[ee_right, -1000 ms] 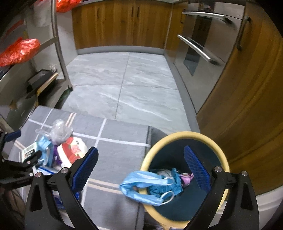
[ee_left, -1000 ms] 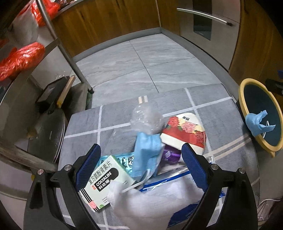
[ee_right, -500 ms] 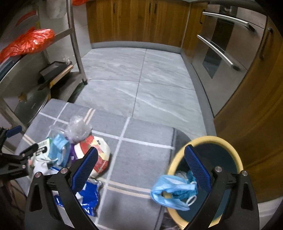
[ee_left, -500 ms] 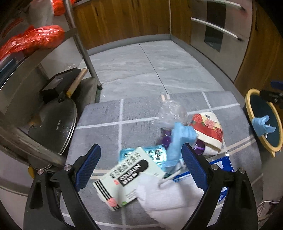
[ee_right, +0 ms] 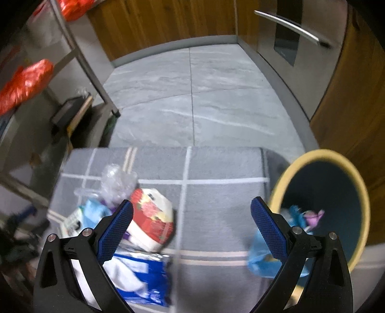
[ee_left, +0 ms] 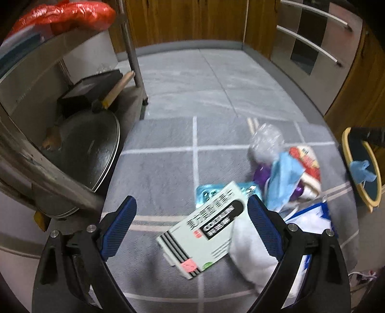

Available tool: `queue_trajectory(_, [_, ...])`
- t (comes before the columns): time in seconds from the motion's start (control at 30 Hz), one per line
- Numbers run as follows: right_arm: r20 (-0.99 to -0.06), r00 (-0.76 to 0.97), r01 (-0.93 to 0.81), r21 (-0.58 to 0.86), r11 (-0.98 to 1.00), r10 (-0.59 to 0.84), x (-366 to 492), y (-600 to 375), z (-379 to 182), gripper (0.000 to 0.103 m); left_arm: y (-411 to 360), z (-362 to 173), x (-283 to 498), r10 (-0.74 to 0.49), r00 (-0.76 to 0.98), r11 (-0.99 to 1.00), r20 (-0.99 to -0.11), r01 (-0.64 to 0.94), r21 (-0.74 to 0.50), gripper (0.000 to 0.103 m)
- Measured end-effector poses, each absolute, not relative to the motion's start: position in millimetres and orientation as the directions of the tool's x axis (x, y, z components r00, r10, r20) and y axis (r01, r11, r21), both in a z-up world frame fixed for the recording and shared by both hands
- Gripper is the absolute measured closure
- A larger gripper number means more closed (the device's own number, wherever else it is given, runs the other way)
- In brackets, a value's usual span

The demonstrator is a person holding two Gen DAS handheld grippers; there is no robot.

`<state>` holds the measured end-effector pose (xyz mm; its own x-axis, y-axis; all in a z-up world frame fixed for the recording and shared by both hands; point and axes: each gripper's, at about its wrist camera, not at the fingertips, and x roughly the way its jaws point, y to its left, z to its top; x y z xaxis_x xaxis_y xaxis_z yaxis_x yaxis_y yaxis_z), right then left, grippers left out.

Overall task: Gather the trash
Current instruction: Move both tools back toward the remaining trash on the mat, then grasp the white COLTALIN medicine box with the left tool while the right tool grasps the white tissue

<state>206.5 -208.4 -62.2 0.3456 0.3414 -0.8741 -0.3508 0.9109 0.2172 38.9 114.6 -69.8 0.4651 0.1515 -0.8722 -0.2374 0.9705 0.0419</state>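
A pile of trash lies on a grey mat [ee_left: 163,168]: a white-green medicine box [ee_left: 207,228], a blue mask [ee_left: 284,178], a crumpled clear plastic [ee_left: 267,139], a red floral pack [ee_right: 151,216], a white tissue [ee_left: 252,250] and a blue-white wrapper [ee_right: 144,281]. My left gripper [ee_left: 190,224] is open and empty, above the box. My right gripper [ee_right: 190,228] is open and empty, between the pile and the yellow-rimmed bin [ee_right: 336,168]. A blue mask [ee_right: 262,255] hangs over the bin's rim.
A metal rack [ee_left: 48,154] with a pan lid [ee_left: 86,149] and red bags [ee_left: 65,12] stands at the left. Wooden cabinets [ee_right: 356,96] and an oven front [ee_right: 288,43] line the right and far side. Grey tile floor [ee_right: 192,96] lies beyond the mat.
My left gripper has swung left, so the pile now sits to its right. My right gripper has moved left from the bin toward the pile. Both stay open.
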Motion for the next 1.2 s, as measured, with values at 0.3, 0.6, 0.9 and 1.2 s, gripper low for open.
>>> queue_trajectory(0.3, [-0.893,0.285,-0.376,0.229,0.898,0.348,188,-161,-67,0.007,107,-98,40,0.133,0.404,0.989,-0.905,-0.109,0.097,0.011])
queue_trajectory(0.6, [-0.922,0.217,-0.374,0.225,0.899,0.321,156,-149,-71,0.009,105,-104,30,0.095,0.37,0.995,-0.924,-0.022,0.093,0.011])
queue_trajectory(0.9, [-0.934,0.126,-0.566,0.209,0.798,0.334,80,-111,-83,0.039,126,-107,34,0.103,0.331,0.988,-0.938,-0.145,0.057,0.012])
queue_trajectory(1.2, [-0.955,0.09,-0.686,0.146,0.713,0.283,67,-86,-111,0.1,128,-105,29,0.077,0.353,0.991,-0.932,-0.129,0.033,0.012])
